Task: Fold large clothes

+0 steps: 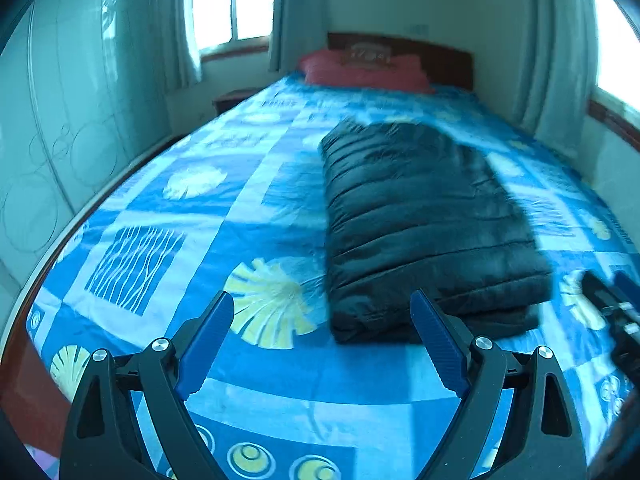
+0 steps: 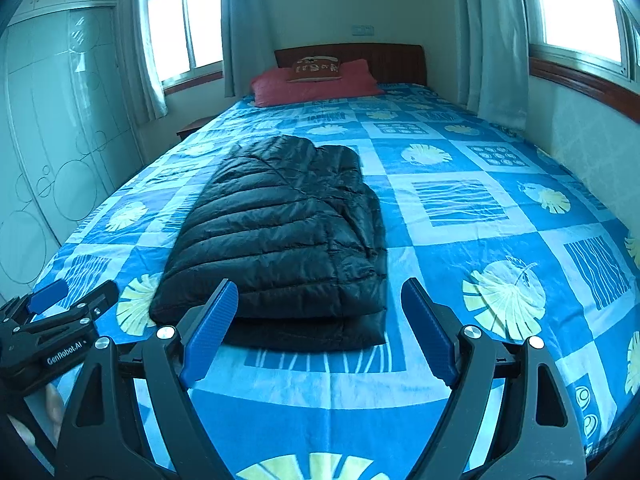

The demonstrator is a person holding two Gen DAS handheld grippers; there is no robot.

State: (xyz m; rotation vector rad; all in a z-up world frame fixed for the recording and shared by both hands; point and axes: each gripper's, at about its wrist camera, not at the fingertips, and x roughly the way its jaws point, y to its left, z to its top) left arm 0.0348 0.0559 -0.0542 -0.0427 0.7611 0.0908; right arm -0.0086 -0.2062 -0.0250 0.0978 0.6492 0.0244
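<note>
Both grippers hang just short of the near edge of the black quilted puffer jacket, which lies folded into a long, narrow slab down the middle of the bed with the blue patterned sheet, collar end toward the far red pillow. The left gripper has its jaws spread wide, nothing between them, aimed at the jacket's near left corner. The right gripper is just as wide and empty, lined up on the near hem.

Now the risks. That shiny padded shell looks slippery and springy, so a pinch on the top layer alone could peel the fold apart instead of lifting the whole stack. Uneven grabs at the two corners would skew the next fold. And a low approach could snag the sheet along with the hem.
</note>
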